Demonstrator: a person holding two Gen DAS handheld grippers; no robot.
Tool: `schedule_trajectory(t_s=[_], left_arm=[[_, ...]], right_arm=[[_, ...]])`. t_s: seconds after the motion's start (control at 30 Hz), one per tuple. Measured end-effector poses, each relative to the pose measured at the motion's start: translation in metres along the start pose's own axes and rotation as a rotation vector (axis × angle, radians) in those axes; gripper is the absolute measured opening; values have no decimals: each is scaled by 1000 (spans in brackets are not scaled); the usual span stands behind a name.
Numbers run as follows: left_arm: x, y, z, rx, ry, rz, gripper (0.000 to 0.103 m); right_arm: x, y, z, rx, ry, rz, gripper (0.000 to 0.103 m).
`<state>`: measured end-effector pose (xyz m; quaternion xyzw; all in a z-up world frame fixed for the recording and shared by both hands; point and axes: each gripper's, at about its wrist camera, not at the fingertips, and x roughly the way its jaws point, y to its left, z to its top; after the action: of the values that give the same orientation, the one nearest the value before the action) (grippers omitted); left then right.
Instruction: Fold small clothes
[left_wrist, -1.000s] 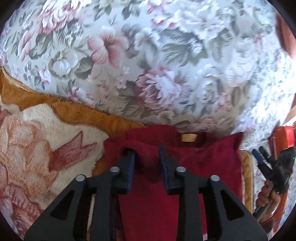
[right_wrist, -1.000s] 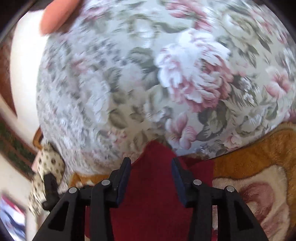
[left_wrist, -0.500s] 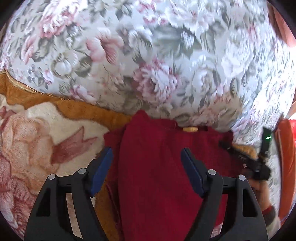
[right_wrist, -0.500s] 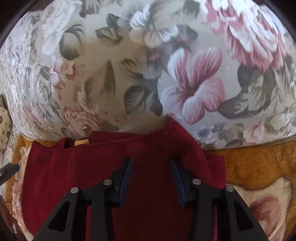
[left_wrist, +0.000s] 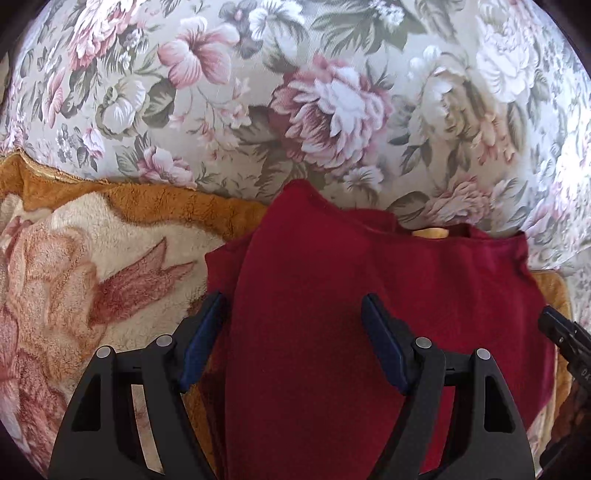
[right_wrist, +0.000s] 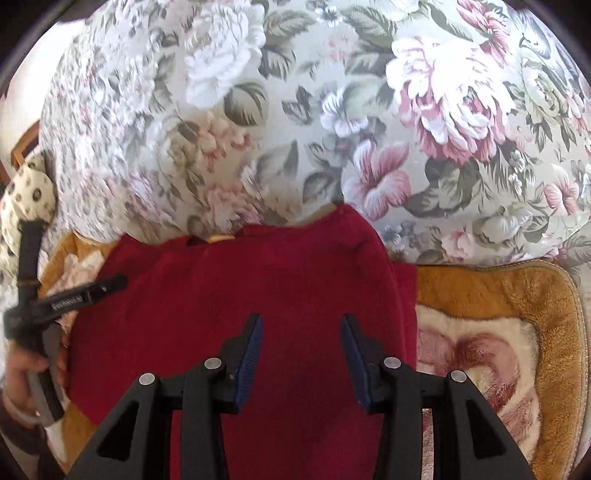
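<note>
A dark red garment lies on a plush orange and cream blanket, its left side folded over the middle, a tan neck label at the far edge. My left gripper hovers open and empty above the folded left part. In the right wrist view the garment fills the centre, its right side folded in. My right gripper is open and empty above it. The left gripper shows at that view's left edge, and the right gripper's tip at the left view's right edge.
A floral cushion rises right behind the garment, also in the right wrist view. The blanket extends right of the garment. A spotted cloth lies at the far left.
My left gripper opened and let go of the garment's left side, which now lies folded over the middle. My right gripper laid the right side inward and opened slightly wider, backing off.
</note>
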<state>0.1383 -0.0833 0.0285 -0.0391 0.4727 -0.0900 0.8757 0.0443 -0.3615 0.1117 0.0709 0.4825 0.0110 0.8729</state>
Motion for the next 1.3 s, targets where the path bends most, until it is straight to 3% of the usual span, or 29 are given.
schedule_trajectory(t_s=[0.17, 0.33, 0.77, 1.03, 1.3], left_arm=[[14, 3, 0, 7, -8, 32, 77], [23, 12, 0, -26, 3, 29, 79], [-5, 15, -11, -27, 23, 21, 79], [-24, 12, -35, -23, 43, 25, 79], [-34, 39, -58, -97, 51, -54, 79]], right_arm=[[29, -18, -8, 89, 11, 25, 42], [32, -7, -5, 63, 17, -3, 42], [-15, -1, -22, 64, -1, 24, 42], [-3, -2, -34, 94, 40, 30, 42], [-4, 9, -30, 66, 49, 32, 42]])
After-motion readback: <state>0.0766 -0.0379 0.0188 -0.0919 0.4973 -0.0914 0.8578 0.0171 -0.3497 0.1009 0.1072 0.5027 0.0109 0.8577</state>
